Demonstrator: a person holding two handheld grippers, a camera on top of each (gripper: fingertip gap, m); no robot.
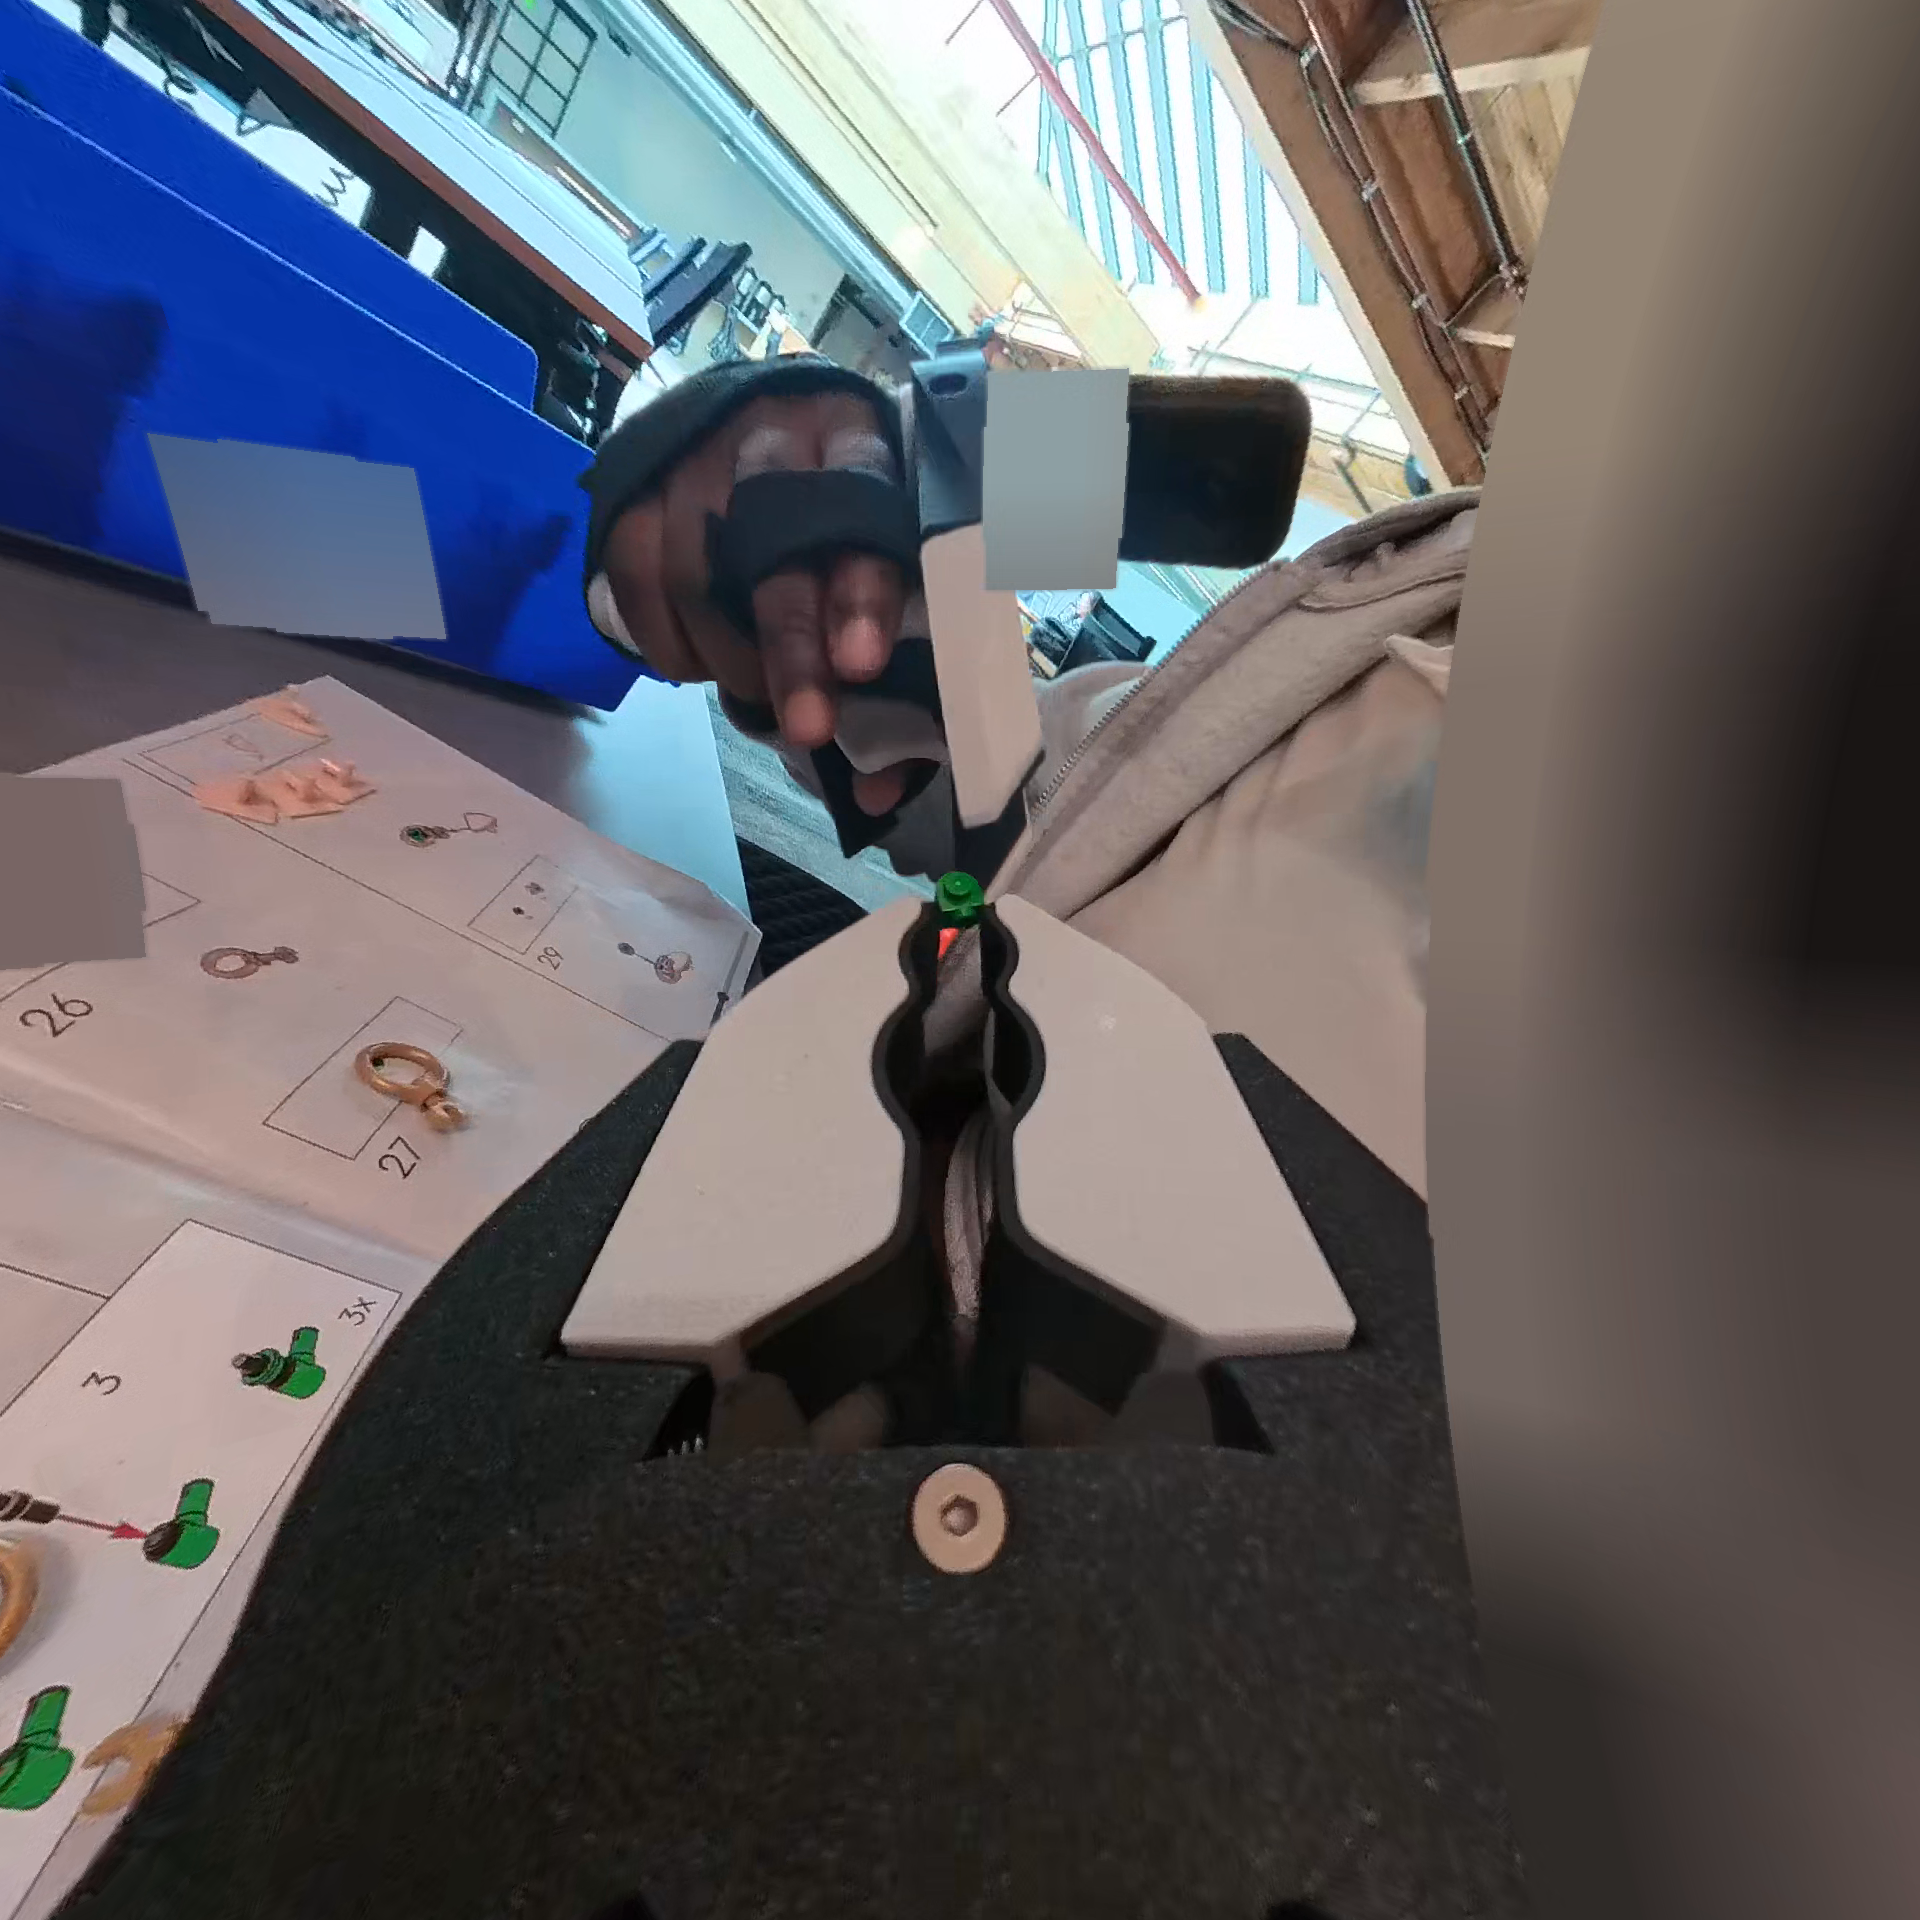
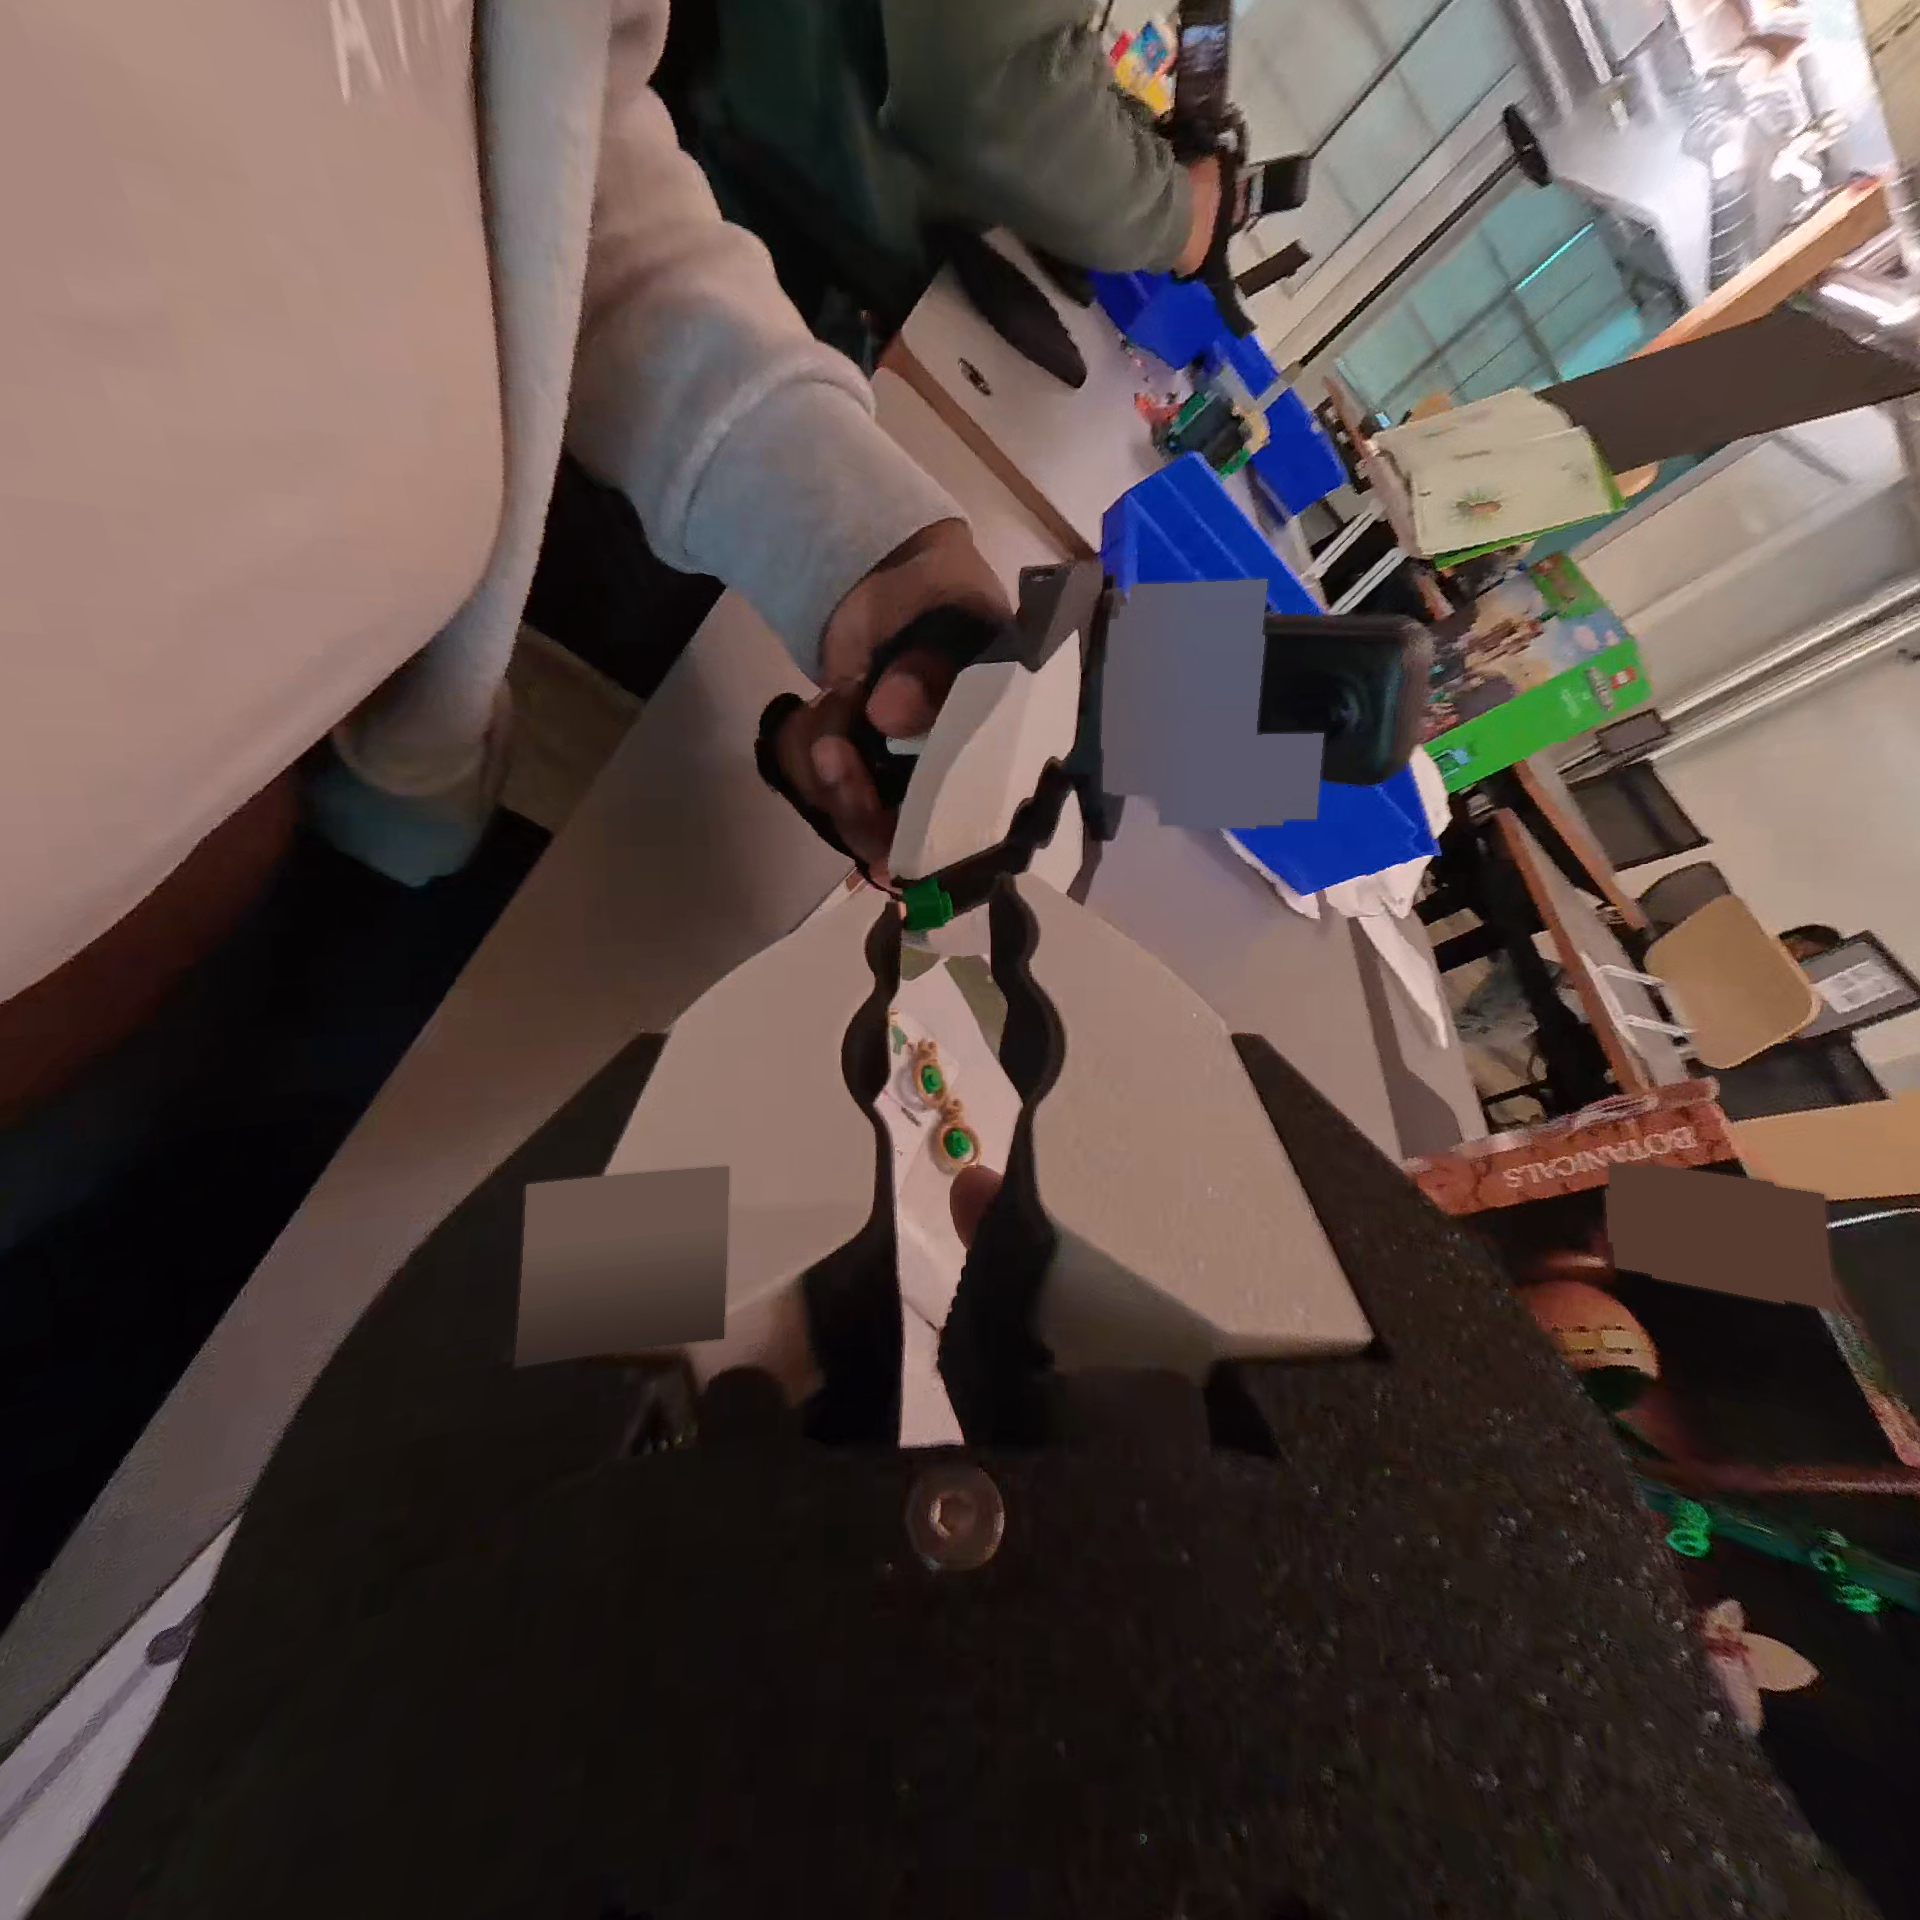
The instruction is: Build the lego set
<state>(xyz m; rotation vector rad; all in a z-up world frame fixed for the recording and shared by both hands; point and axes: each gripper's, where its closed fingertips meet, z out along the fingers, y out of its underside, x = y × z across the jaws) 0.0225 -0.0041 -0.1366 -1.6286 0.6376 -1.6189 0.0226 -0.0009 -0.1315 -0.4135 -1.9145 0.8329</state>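
Green lego piece (image 1: 958,900) is sitting clamped in your left gripper (image 1: 958,914) above the instruction sheet (image 1: 312,1039), while your right gripper (image 2: 940,920), jaws apart, is meeting it.

The left gripper (image 1: 958,920) has its jaws pinched nearly together on a small green piece (image 1: 957,900) at the tips. The right gripper (image 2: 940,920) faces it tip to tip, jaws apart, its left fingertip (image 2: 888,935) touching that piece.

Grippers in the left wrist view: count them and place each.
2. The left gripper fills the lower foreground, shut on a green piece; the right gripper hangs just above, in a hand.
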